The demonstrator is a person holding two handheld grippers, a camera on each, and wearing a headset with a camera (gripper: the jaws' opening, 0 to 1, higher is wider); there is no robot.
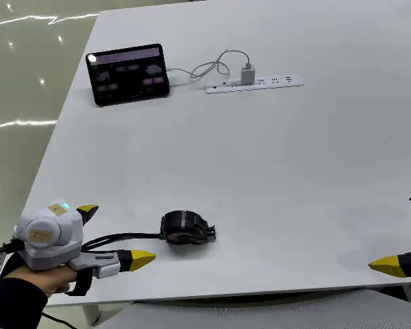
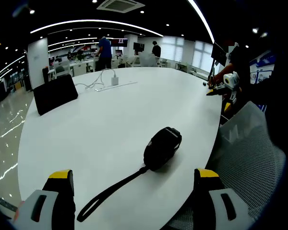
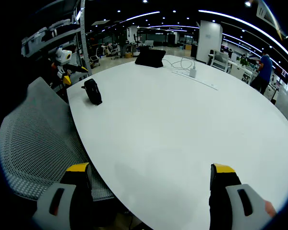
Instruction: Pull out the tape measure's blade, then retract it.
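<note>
At the near edge of the table, the tape measure lies just beyond your left gripper, jaws wide and empty. Your right gripper hangs well apart, likewise spread, seemingly empty.

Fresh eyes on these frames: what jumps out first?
The black tape measure stands out, alone on the white table near its front edge, with its strap trailing toward the open left tool. The open right tool is far off at the table's right edge. At the far side, a dark tablet stands beside a white power strip.
</note>
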